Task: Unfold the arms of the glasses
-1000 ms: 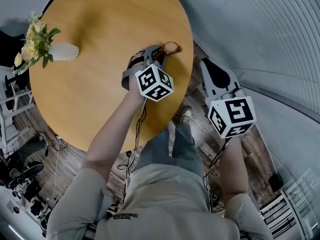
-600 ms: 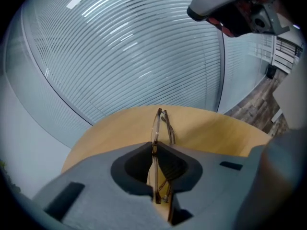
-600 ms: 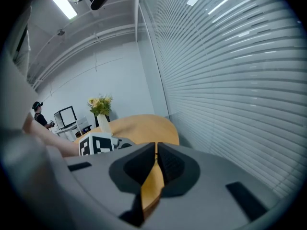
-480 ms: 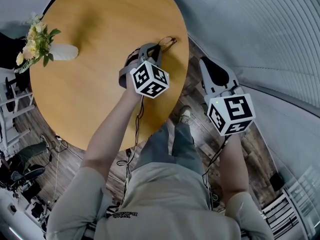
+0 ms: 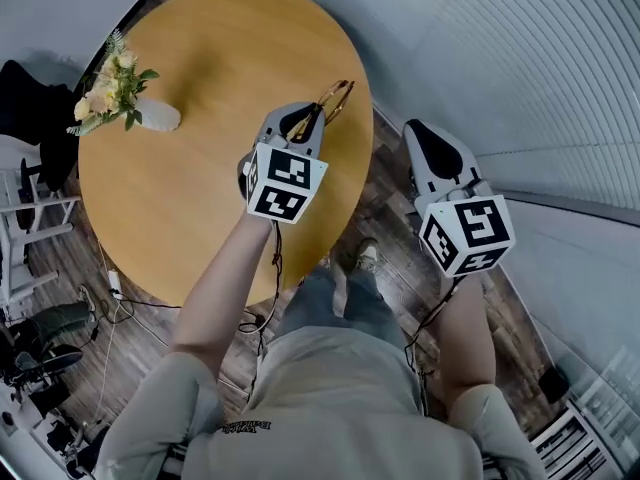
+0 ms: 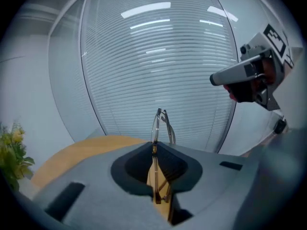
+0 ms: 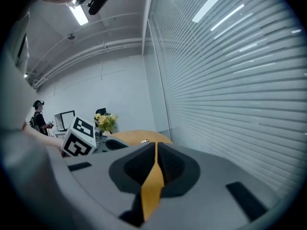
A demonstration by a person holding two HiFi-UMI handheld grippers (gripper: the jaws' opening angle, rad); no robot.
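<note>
The glasses (image 5: 336,99), arms apparently still folded, no longer lie by the table's (image 5: 190,188) right edge. The left gripper (image 5: 312,120) has clamped onto them and lifted them clear above that edge. The right gripper (image 5: 420,133), jaws together and empty, waits just beyond it, so unfolding can likely begin.

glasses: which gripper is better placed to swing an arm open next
Right. The left gripper is shut on the glasses, holding them up over the table. The right gripper is empty with its jaws together, just beside them, so it is probably the one free to pull an arm out.
</note>
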